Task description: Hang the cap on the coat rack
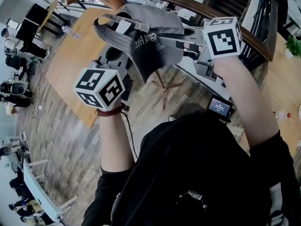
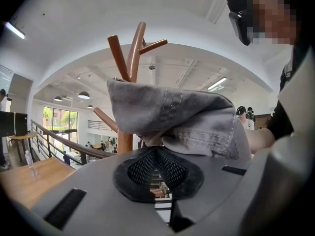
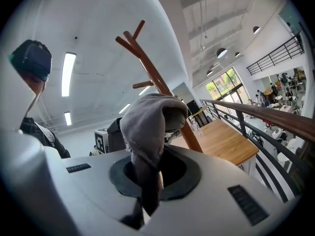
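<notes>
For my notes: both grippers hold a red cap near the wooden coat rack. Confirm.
Wrong colour: the cap is grey, not red, per the head view. The left gripper and right gripper do hold it near the wooden coat rack.

Below me is a grey plank floor (image 1: 61,145) with a pale wooden table (image 1: 77,55) on it, and a dark railing (image 3: 275,118) with a brown handrail curves past. Overhead, the white ceiling (image 3: 98,28) carries strip lights (image 3: 69,73) and round lamps (image 2: 83,95). Tall windows (image 2: 61,121) show daylight at the far wall.
</notes>
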